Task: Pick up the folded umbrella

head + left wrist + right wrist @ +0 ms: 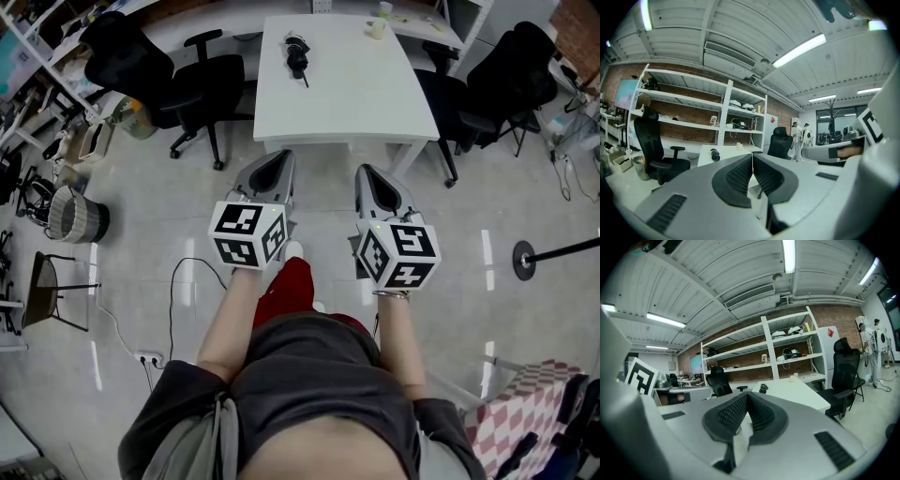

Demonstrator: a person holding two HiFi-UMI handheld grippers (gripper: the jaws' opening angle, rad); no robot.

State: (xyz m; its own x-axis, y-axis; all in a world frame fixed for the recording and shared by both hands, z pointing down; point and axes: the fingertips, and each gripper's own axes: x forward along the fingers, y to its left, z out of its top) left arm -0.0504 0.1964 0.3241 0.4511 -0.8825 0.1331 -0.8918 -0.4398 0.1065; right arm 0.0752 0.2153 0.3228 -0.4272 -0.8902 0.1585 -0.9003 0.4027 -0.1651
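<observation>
A black folded umbrella [297, 58] lies on the far left part of a white table [347, 103]; it also shows small in the left gripper view as the umbrella [715, 154] and in the right gripper view as the umbrella [763, 388]. Both grippers are held side by side in front of the table's near edge, well short of the umbrella. My left gripper [278, 159] is shut, its pads meeting with nothing between them [752, 172]. My right gripper [367, 175] is shut and empty too [746, 411].
Black office chairs stand left [178, 89] and right [511, 80] of the table. A small cup [378, 28] sits at the table's far edge. A wicker basket [75, 217] and a floor cable [178, 281] lie to the left; a stand base [523, 260] to the right.
</observation>
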